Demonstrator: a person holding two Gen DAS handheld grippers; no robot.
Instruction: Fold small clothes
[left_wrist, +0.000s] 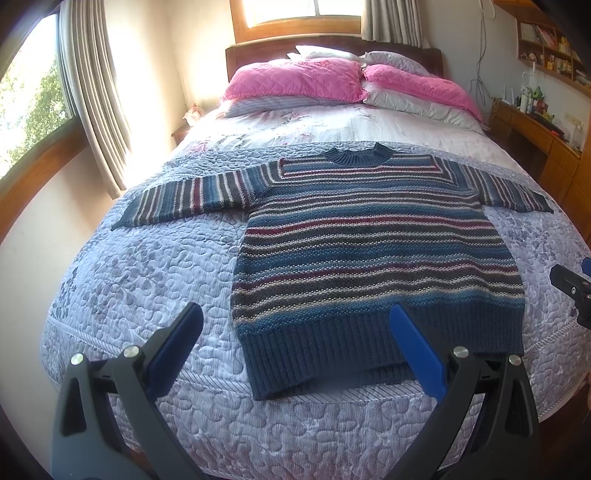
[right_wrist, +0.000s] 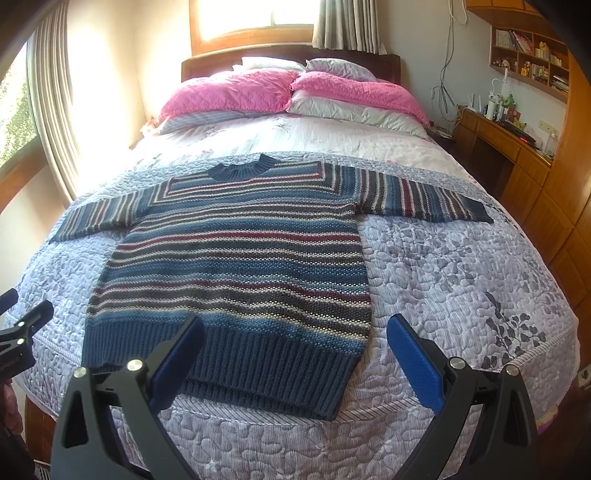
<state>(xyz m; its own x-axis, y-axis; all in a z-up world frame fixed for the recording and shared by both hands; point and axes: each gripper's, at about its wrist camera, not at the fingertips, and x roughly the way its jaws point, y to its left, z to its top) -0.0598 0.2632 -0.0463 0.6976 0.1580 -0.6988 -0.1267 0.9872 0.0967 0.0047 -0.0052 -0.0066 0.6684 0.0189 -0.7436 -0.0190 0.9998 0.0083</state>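
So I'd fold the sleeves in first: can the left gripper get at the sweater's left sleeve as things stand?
Probably yes. The left gripper is open and holds nothing, and the left sleeve lies flat and uncovered on the quilt, though it sits further up the bed.

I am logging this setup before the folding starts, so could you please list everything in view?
Striped knitted sweater: one, blue, grey, red and cream, flat on the quilt, sleeves spread, hem nearest.
Quilted bedspread: one, pale lilac, covering the bed.
Pink quilted pillows: two, at the headboard.
Beige curtains: left of the bed.
Wooden desk: one, brown, right of the bed.
Wall shelf: one, wooden, above the desk.
Left gripper: black, blue pads, open.
Right gripper: same, open.
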